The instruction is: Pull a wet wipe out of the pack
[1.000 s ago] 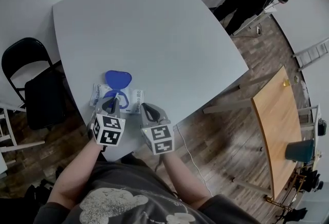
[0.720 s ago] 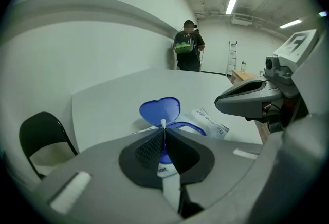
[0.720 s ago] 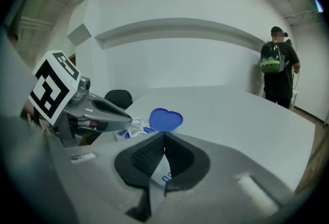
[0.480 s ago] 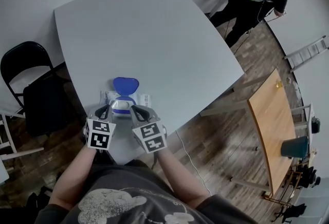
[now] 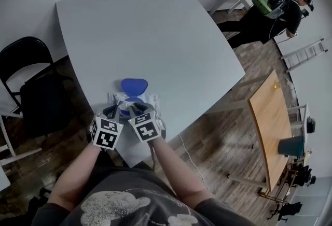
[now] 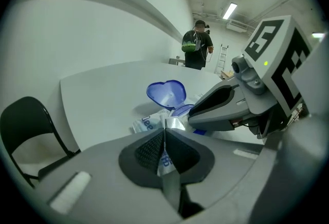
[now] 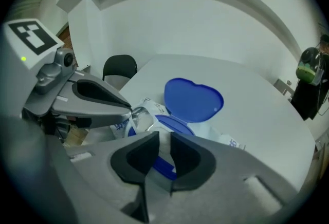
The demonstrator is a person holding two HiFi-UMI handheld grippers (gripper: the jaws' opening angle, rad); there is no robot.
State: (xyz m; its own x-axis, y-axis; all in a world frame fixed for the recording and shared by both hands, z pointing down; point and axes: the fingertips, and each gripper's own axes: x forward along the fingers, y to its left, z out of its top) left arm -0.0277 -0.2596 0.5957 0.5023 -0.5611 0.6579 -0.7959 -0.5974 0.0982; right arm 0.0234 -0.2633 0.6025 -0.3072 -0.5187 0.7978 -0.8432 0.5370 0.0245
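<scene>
The wet wipe (image 7: 159, 130), as far as it is showing, is sitting as a white fold inside the blue-rimmed opening of the wet wipe pack (image 5: 134, 101); no free corner can be made out. Judged from this, it is going to handle as a light, limp, damp sheet that stretches and tears sooner than it resists, so the hold is best taken on the raised middle fold, and the pull is likely to drag the light pack along unless the pack is pinned. The pack is a soft, crinkly white film pouch with blue print, lying flat near the lower edge of the pale grey counter (image 5: 155, 28), just left of centre in the head view. Its blue heart-shaped lid (image 7: 193, 99) is standing flipped open on the far side of the opening.

The left gripper (image 6: 164, 135) is clenched on a pinch of the pack's printed film, holding the pouch down from the left. The right gripper (image 7: 163, 140) is hovering directly over the opening with its jaws slightly parted; they have just been opening, and the white fold is showing in the gap without the pads pressing on it.

A black folding chair (image 5: 31, 80) is standing at the left, a wooden table (image 5: 272, 126) at the lower right, and a person (image 5: 270, 7) at the upper right.
</scene>
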